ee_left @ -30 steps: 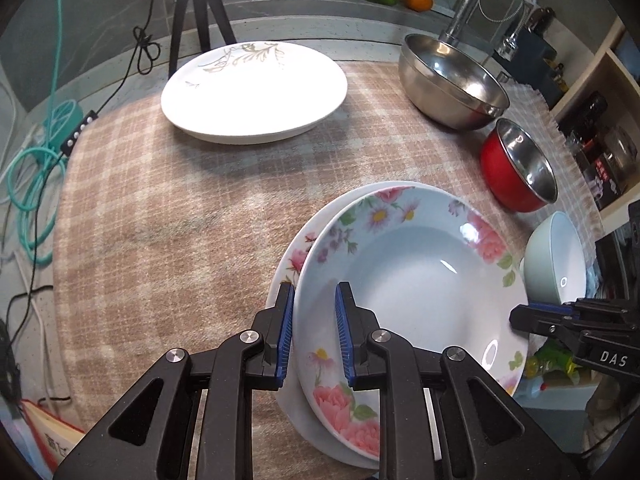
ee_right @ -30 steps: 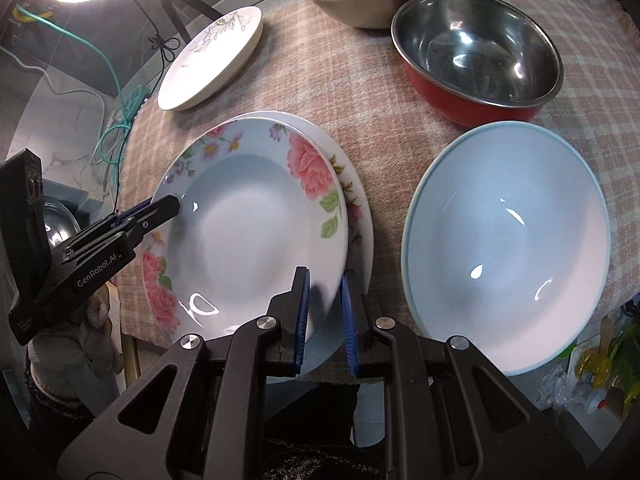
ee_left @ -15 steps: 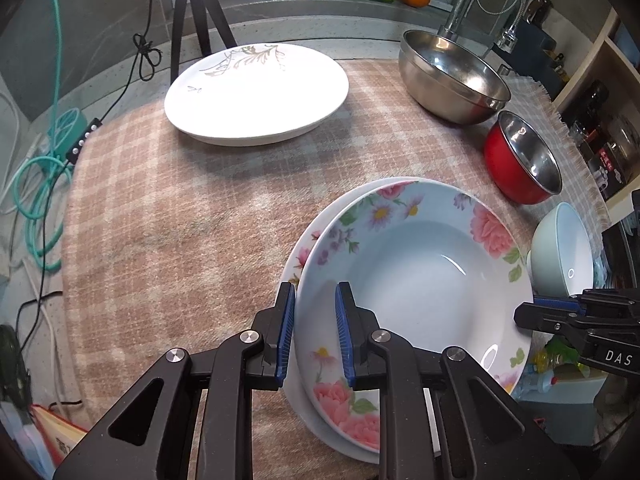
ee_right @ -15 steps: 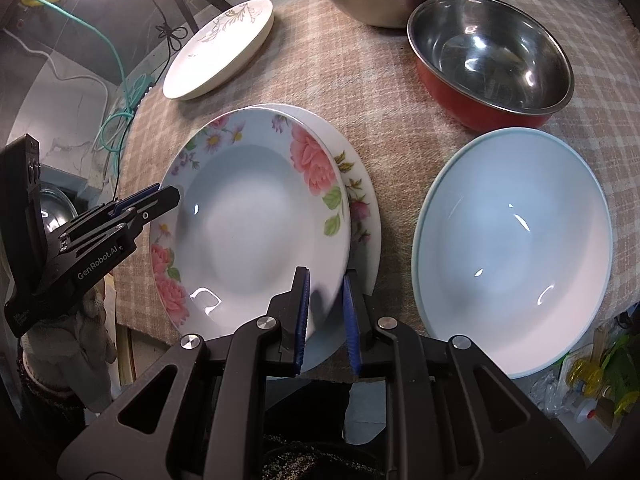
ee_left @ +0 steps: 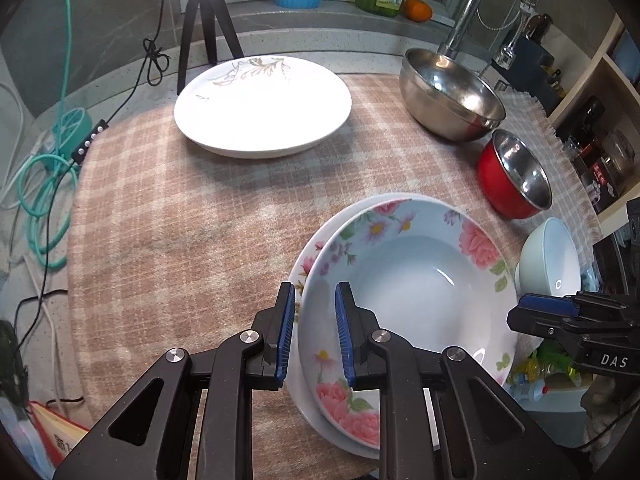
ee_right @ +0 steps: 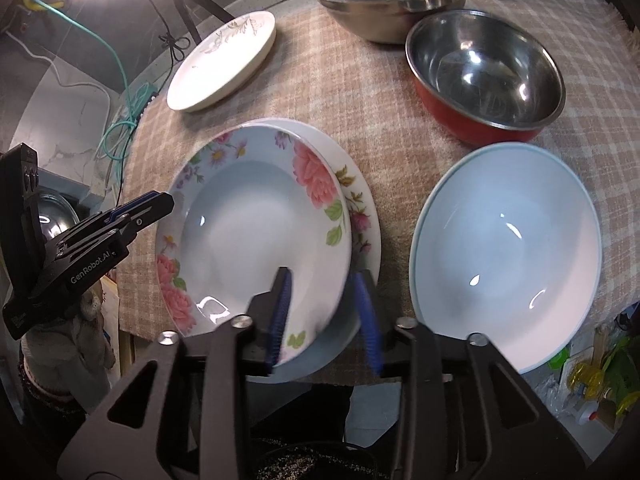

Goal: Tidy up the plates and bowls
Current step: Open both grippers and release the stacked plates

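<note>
A deep floral plate (ee_left: 416, 280) (ee_right: 256, 232) lies slightly off-centre on a second floral-rimmed plate (ee_left: 308, 264) (ee_right: 360, 208) on the checked cloth. My left gripper (ee_left: 315, 292), seen in the right wrist view at the plate's left edge (ee_right: 166, 202), is shut on the upper plate's near rim. My right gripper (ee_right: 322, 276) straddles that plate's other rim; its jaws are opening and the blurred blue pads stand clear of the rim. Its tip also shows at the right of the left wrist view (ee_left: 518, 312).
A white leaf-patterned plate (ee_left: 262, 106) (ee_right: 224, 60) sits at the back left. A large steel bowl (ee_left: 452, 96), a red bowl (ee_left: 516, 176) and a pale blue bowl (ee_right: 508, 248) stand along the right. A tripod (ee_left: 204, 24), cables (ee_left: 48, 184) and a faucet (ee_left: 476, 4) ring the cloth.
The right gripper's jaws have spread apart off the floral plate's rim. The left gripper keeps the same hold on the plate.
</note>
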A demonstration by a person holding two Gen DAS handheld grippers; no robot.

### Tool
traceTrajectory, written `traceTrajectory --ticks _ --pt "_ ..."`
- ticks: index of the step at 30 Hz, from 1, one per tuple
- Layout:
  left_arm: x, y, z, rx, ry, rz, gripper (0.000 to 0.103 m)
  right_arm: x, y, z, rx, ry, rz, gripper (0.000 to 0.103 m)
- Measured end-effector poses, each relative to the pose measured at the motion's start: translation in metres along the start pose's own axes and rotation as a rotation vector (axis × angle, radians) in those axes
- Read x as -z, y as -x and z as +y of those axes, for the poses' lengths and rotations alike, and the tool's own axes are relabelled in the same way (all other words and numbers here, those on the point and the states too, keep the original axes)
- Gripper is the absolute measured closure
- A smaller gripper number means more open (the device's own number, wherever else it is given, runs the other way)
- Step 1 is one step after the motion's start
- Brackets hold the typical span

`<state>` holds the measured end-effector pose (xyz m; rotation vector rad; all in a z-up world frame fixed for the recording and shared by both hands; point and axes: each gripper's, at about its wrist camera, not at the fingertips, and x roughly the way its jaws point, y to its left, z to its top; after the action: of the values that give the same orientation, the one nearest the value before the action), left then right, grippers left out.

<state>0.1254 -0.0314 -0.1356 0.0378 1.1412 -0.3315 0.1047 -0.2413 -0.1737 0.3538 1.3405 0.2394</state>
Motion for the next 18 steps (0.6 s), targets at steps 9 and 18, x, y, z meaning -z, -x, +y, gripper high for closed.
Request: traceTrajectory --ticks 9,18 --pt "-0.007 0.015 0.019 0.035 0.063 -0.026 0.084 -0.016 0.02 0.019 -0.086 0.015 -0.041 0.062" --pt "-0.026 0.041 0.058 0.033 0.15 -0.092 0.073 -0.047 0.036 0.052 -0.149 0.078 -0.086 0.055"
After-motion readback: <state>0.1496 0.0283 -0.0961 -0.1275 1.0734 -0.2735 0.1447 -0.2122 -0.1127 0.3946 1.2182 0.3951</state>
